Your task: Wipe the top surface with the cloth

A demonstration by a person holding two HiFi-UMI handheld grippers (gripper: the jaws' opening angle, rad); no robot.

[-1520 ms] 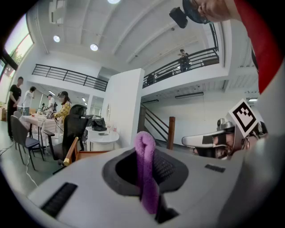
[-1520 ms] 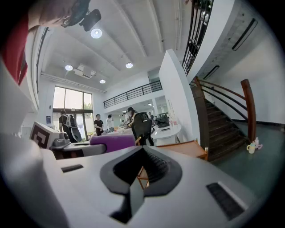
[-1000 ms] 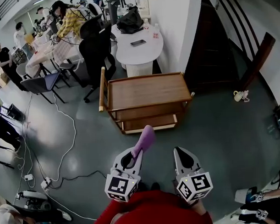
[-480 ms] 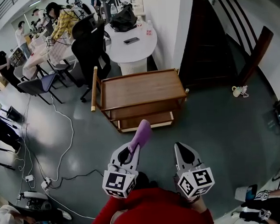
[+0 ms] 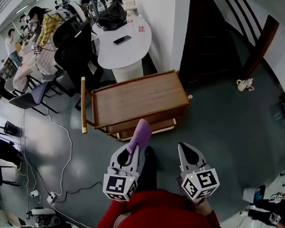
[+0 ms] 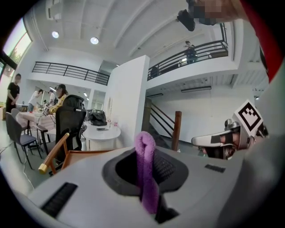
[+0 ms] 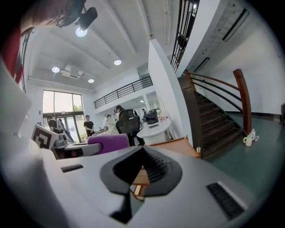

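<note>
1. The person stands a short way from a wooden cart point(image 5: 98, 123), both tools held low in front of a red top point(image 5: 157, 212) and pointing forward at the cart's near edge.
2. The left gripper point(image 5: 133, 152) sits level with the right gripper point(image 5: 184, 148), side by side and a little apart, each marker cube turned back toward the person.
3. The left gripper's jaws are clamped on a purple cloth point(image 5: 139, 136). In the left gripper view the cloth point(image 6: 146, 171) stands up between the pads as a folded roll, its rounded end poking out past the tips.
4. From the head view the cloth's free end reaches toward the cart's near edge, in front of the lower shelf point(image 5: 147, 128). It hangs over the floor point(image 5: 218, 132), clear of the cart's top point(image 5: 137, 98).
5. The right gripper's jaws are closed tip to tip with nothing in them. Only the cart's wood shows through the hollow behind the tips.
6. The cart's top is bare brown wood, with a long handle point(image 5: 83, 104) along its left edge.
7. A round white table point(image 5: 124, 46) stands just beyond the cart's far edge.
</note>
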